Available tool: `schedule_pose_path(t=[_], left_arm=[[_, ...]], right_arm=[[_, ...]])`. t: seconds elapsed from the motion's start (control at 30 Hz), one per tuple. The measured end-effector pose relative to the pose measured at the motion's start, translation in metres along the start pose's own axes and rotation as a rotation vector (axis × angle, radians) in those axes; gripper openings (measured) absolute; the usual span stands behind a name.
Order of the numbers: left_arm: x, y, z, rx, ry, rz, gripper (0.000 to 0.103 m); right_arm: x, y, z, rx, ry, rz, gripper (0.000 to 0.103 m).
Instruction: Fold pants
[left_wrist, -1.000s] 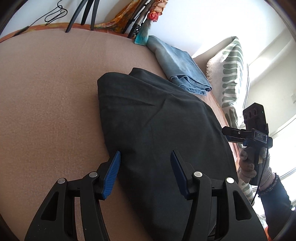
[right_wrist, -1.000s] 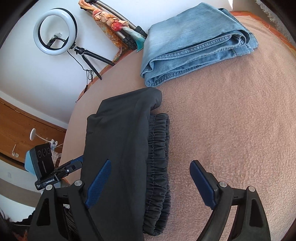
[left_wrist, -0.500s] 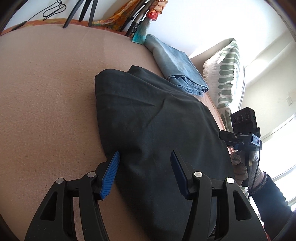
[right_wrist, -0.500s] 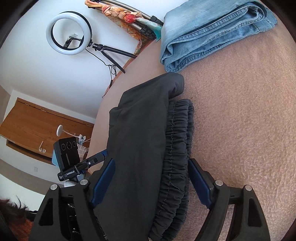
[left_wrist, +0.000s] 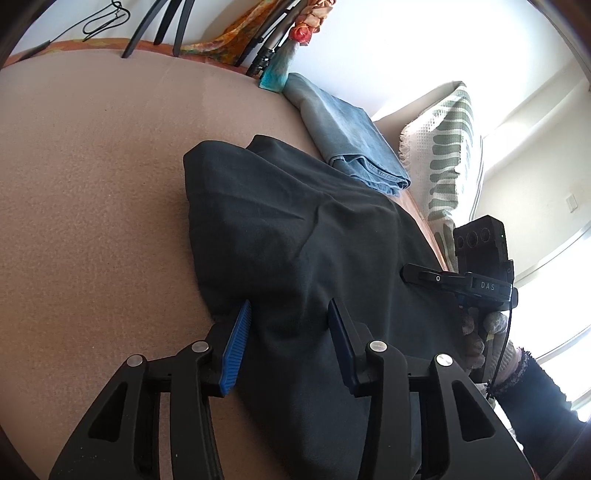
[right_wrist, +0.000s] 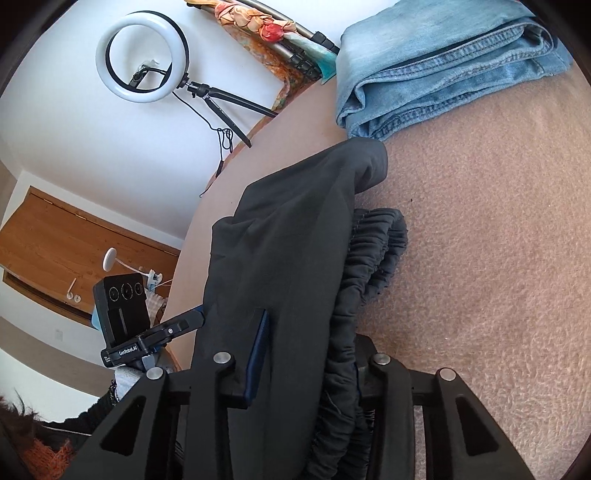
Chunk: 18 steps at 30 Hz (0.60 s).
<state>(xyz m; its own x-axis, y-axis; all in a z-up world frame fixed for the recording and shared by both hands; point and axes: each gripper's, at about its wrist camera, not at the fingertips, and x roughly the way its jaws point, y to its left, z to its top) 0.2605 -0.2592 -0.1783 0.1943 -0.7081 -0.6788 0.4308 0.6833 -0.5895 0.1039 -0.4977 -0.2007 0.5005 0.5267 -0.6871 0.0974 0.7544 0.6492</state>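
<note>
Across the tan bed (left_wrist: 92, 221) both sets of jaws had just been closing: the left gripper (left_wrist: 288, 332) pinching a ridge of the dark pants (left_wrist: 295, 229), the right gripper (right_wrist: 310, 354) clamping their gathered waistband edge. One pair lay already folded over once, apparently with another fold to go; one pair of blue jeans (right_wrist: 443, 66) sat finished beyond.

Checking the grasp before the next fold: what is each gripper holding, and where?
Both jaws have just been closing on the black pants. Right gripper pinches the elastic waistband end; left gripper grips a bunch at the side edge.
</note>
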Motion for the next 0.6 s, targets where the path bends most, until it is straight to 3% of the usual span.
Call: schedule_pose_path(t=[0.17, 0.2, 0.3, 0.33, 0.43, 0.6], left_arm=[[-0.004, 0.003, -0.003, -0.025, -0.01, 0.051, 0.036], [-0.006, 0.003, -0.003, -0.026, -0.012, 0.068, 0.04], [-0.009, 0.007, -0.005, -0.033, -0.004, 0.155, 0.068], [-0.01, 0.009, -0.006, -0.041, 0.001, 0.155, 0.068], [-0.008, 0.01, -0.005, -0.022, 0.005, 0.127, 0.068], [0.004, 0.022, 0.013, -0.082, 0.019, -0.024, 0.068]], right_arm=[[0.001, 0.007, 0.001, -0.024, 0.013, -0.049, 0.035], [0.001, 0.008, 0.001, -0.025, 0.015, -0.053, 0.035], [0.001, 0.009, 0.001, -0.028, 0.02, -0.061, 0.035], [0.001, 0.008, 0.001, -0.026, 0.021, -0.061, 0.035], [0.002, 0.009, 0.002, -0.027, 0.028, -0.063, 0.035], [0.002, 0.005, 0.003, -0.02, 0.037, -0.052, 0.035]])
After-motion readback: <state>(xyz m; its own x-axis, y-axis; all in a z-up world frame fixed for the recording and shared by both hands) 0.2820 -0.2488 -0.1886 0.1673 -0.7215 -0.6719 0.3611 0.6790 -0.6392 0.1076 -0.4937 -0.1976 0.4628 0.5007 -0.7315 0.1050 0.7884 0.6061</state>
